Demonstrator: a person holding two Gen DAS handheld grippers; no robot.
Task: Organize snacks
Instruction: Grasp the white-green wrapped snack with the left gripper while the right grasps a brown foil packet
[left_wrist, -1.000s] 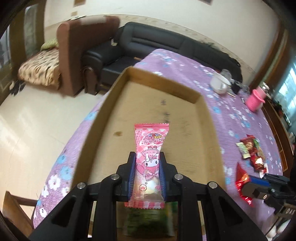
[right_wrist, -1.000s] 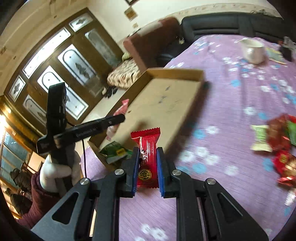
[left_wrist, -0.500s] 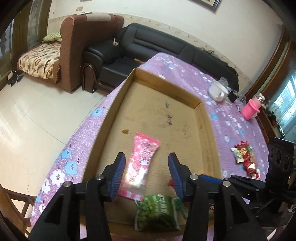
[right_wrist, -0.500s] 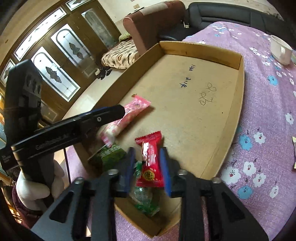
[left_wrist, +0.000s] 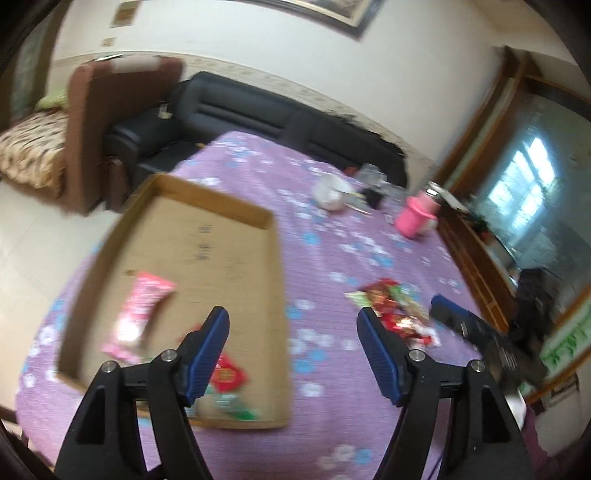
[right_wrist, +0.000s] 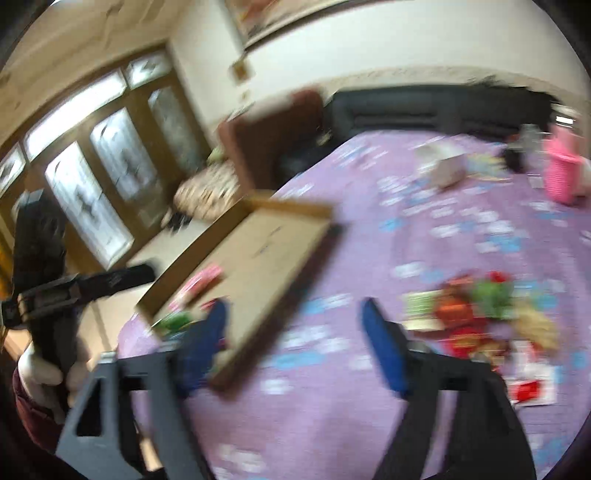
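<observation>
Left gripper: your fingers are spread wide with nothing between them, hanging above the tray's right wall and the cloth beside it.
Right gripper: yours is spread wide too and carries nothing; this view is blurred, so fine detail is lost.
Tray: cardboard, near the table's left edge. It holds a pink snack by the left wall, and a red snack and a green snack at the near end.
Pile: loose snacks on the cloth, right of the tray and apart from it.
Left view only: the red snack shows clearly; the right gripper's blue tip sits just beside the pile.
Right view only: your gloved left hand gripping the left tool beyond the tray's far side; the pile spreads wider here.
Edges: the table drops off just left of the tray.
Open room: bare cloth lies between tray and pile; a white cup and a pink cup stand well back.
</observation>
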